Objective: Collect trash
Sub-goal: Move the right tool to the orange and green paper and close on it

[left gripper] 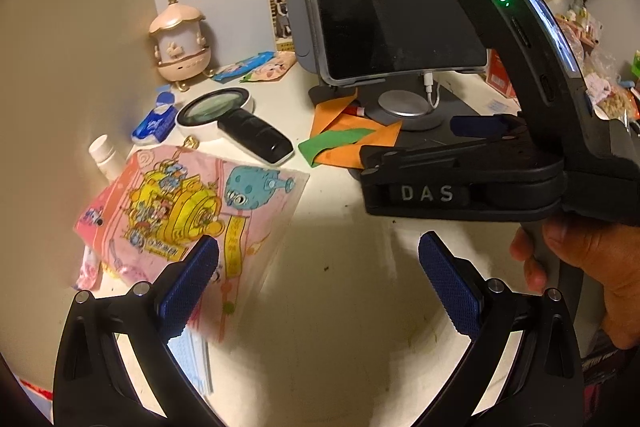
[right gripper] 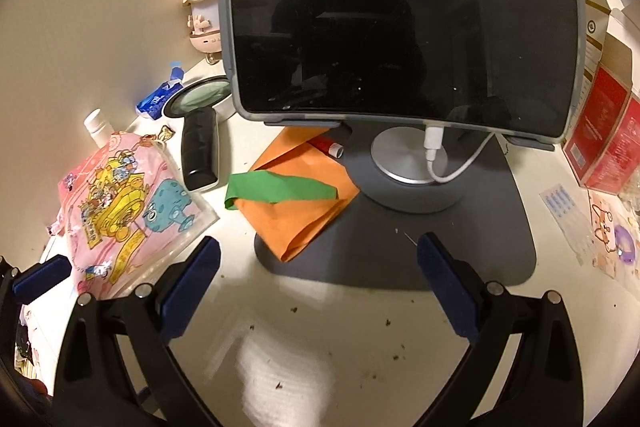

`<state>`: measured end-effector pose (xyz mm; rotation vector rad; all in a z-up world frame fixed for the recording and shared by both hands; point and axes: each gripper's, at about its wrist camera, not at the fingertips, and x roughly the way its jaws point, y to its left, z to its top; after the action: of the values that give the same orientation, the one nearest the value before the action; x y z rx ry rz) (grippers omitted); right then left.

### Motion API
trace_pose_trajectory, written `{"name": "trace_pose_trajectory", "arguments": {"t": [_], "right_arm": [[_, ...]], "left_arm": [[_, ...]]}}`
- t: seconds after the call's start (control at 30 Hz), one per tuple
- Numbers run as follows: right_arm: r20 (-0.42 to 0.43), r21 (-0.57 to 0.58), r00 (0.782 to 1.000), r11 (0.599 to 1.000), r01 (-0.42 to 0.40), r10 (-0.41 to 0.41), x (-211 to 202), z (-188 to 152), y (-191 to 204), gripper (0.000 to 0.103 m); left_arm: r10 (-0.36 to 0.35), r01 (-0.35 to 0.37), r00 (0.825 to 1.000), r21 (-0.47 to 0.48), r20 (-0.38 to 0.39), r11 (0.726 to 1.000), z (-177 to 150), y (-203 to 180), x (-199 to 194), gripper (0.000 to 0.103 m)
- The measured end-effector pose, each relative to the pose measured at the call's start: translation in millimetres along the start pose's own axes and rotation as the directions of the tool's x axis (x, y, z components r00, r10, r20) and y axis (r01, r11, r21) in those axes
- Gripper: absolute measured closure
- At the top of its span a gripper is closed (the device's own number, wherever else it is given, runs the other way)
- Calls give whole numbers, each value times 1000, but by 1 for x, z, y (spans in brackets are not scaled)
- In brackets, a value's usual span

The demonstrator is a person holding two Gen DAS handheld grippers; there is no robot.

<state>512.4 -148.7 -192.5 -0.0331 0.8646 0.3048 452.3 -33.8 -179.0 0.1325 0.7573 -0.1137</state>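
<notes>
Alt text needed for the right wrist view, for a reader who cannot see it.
The right claw hangs open and empty over a white desk, facing orange paper with a green paper strip across it. Behind stands a dark tablet on a round stand; a pink cartoon pouch and a magnifying glass lie left.

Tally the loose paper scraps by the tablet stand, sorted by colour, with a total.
Orange paper: 1
Green paper: 1
Total: 2
</notes>
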Motion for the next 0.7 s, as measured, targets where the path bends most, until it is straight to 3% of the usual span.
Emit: {"name": "trace_pose_trajectory", "arguments": {"t": [0.2, 0.3, 0.43, 0.7], "right_arm": [[5, -23, 1000, 1000, -3, 3, 12, 1, 3, 8], [0, -37, 1000, 999, -7, 7, 19, 2, 6, 28], [-7, -22, 999, 999, -31, 31, 26, 8, 8, 31], [-34, -41, 998, 998, -53, 51, 30, 8, 13, 60]], "left_arm": [[-7, 7, 1000, -10, -2, 1000, 3, 2, 11, 6], [-8, 7, 1000, -25, -3, 1000, 2, 2, 13, 6], [-11, 11, 1000, -30, 0, 999, 2, 0, 13, 6], [-12, 12, 1000, -27, -3, 1000, 4, -2, 13, 6]]}}
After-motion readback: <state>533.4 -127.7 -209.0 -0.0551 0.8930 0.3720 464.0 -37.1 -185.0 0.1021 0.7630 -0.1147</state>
